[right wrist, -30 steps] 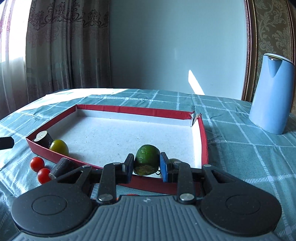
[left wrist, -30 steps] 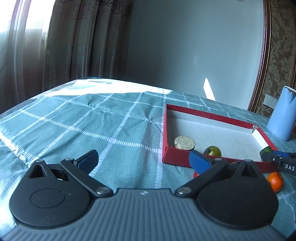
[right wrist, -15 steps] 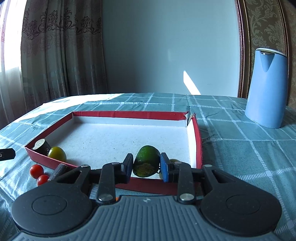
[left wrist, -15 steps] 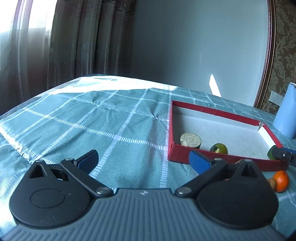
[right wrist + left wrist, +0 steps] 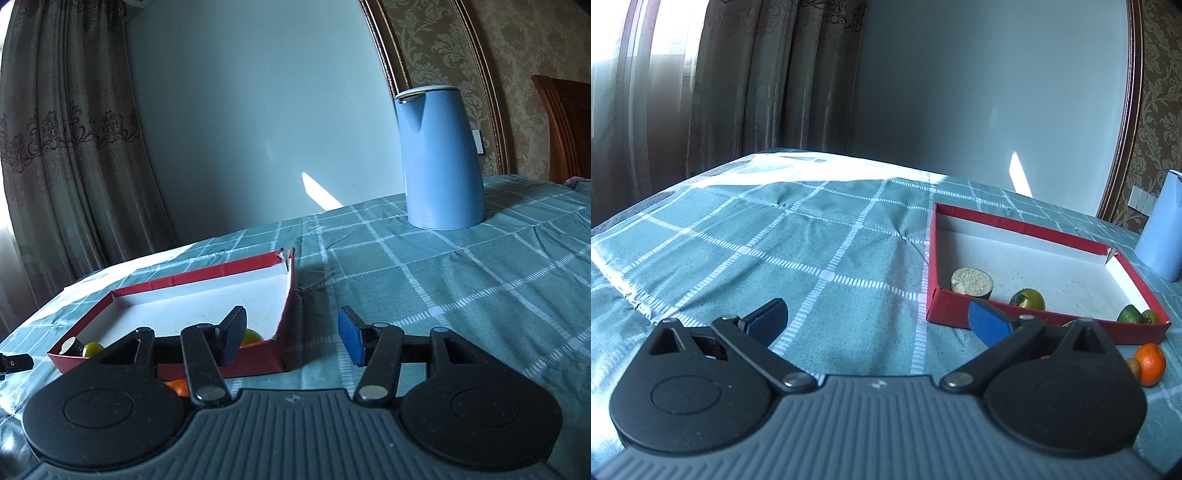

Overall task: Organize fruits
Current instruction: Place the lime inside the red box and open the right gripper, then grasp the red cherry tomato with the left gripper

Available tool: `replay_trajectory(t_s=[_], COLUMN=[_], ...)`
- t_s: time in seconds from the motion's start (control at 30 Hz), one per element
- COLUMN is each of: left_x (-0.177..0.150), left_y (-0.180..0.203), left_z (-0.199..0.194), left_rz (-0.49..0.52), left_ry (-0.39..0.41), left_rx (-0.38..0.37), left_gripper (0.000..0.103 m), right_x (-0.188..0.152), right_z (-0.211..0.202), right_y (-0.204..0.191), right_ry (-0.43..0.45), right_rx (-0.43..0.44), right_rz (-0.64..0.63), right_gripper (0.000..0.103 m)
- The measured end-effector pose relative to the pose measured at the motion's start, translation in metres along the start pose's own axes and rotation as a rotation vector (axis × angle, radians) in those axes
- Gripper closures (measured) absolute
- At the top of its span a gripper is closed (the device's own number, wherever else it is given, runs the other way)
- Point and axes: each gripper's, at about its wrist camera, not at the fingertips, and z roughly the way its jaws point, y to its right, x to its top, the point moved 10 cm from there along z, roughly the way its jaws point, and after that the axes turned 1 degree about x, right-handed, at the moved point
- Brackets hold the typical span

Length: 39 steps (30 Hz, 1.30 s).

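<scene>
The right gripper [image 5: 291, 338], its jaws just opened and now empty, has let go of the green fruit [image 5: 1129, 315], which lies in the red box's [image 5: 1027, 320] near right corner. One more fruit looks sorted; the orange [image 5: 1151, 364] waits outside the box.

You have a shallow red box [image 5: 1015, 224] with a white floor lying flat on the checked cloth, its far right corner torn open. Inside, along the near wall, sit a cut brown piece [image 5: 971, 282] with its pale face up at the left, a yellow-green fruit [image 5: 1028, 299] just right of it, and a green fruit [image 5: 1129, 315] in the near right corner touching a smaller dark green one [image 5: 1150, 316]. Outside, near the right corner, an orange [image 5: 1151, 363] rests on the cloth against a small brownish fruit [image 5: 1133, 366].
</scene>
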Motion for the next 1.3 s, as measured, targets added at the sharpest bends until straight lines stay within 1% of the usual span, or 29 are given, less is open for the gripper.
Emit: replay_trajectory(t_s=[0.03, 0.13, 0.2, 0.27, 0.33, 0.4, 0.43, 0.47, 0.57, 0.63, 0.73, 0.9, 1.0, 1.07, 1.1, 1.17, 1.2, 1.27, 1.3], left_x=[0.000, 0.000, -0.001, -0.002, -0.003, -0.005, -0.007, -0.009, -0.013, -0.013, -0.015, -0.022, -0.023, -0.024, -0.024, -0.026, -0.027, -0.029, -0.030], left_y=[0.000, 0.005, 0.016, 0.025, 0.032, 0.039, 0.044, 0.048, 0.058, 0.062, 0.071, 0.078, 0.078, 0.078, 0.080, 0.085, 0.088, 0.093, 0.095], left_z=[-0.001, -0.003, -0.004, -0.004, -0.003, 0.000, 0.003, 0.005, 0.007, 0.006, 0.006, 0.016, 0.020, 0.021, 0.022, 0.021, 0.020, 0.019, 0.019], left_rz=[0.001, 0.031, 0.091, 0.155, 0.177, 0.188, 0.197, 0.207, 0.242, 0.259, 0.281, 0.302, 0.295, 0.287, 0.290, 0.301, 0.308, 0.318, 0.318], left_ry=[0.000, 0.007, 0.002, 0.006, 0.004, -0.012, -0.023, -0.037, -0.048, -0.038, -0.036, -0.087, -0.103, -0.111, -0.114, -0.118, -0.120, -0.122, -0.126], left_rx=[-0.001, 0.004, 0.006, 0.036, 0.058, 0.055, 0.050, 0.040, 0.013, 0.002, -0.048, -0.055, -0.060, -0.076, -0.085, -0.110, -0.121, -0.145, -0.155], left_gripper=[0.000, 0.000, 0.000, 0.000, 0.001, 0.005, 0.014, 0.021, 0.019, 0.019, 0.019, 0.020, 0.024, 0.028, 0.030, 0.042, 0.046, 0.060, 0.063], right_x=[-0.001, -0.006, -0.009, -0.011, -0.012, -0.012, -0.011, -0.011, -0.010, -0.010, -0.010, -0.010, -0.010, -0.010, -0.010, -0.010, -0.010, -0.010, -0.010], right_z=[0.001, 0.006, 0.011, 0.012, 0.010, 0.008, 0.008, 0.008, 0.008, 0.007, 0.008, 0.008, 0.008, 0.008, 0.008, 0.007, 0.007, 0.007, 0.007], right_y=[0.008, 0.020, 0.022, 0.022, 0.022, 0.022, 0.022, 0.022, 0.022, 0.021, 0.020, 0.020, 0.020, 0.020, 0.020, 0.019, 0.020, 0.020, 0.020], right_ry=[-0.012, -0.042, -0.068, -0.075, -0.068, -0.064, -0.062, -0.060, -0.057, -0.055, -0.059, -0.054, -0.055, -0.056, -0.055, -0.052, -0.052, -0.053, -0.053], right_rx=[0.006, 0.020, 0.019, 0.029, 0.036, 0.040, 0.041, 0.044, 0.050, 0.057, 0.063, 0.068, 0.072, 0.071, 0.071, 0.071, 0.071, 0.070, 0.070], right_rz=[0.046, 0.131, 0.145, 0.145, 0.148, 0.155, 0.158, 0.160, 0.164, 0.163, 0.161, 0.165, 0.164, 0.164, 0.165, 0.165, 0.165, 0.167, 0.167], right_gripper=[0.042, 0.039, 0.039, 0.039, 0.039, 0.038, 0.037, 0.036, 0.034, 0.033, 0.033, 0.033, 0.033, 0.032, 0.030, 0.029, 0.029, 0.029, 0.028])
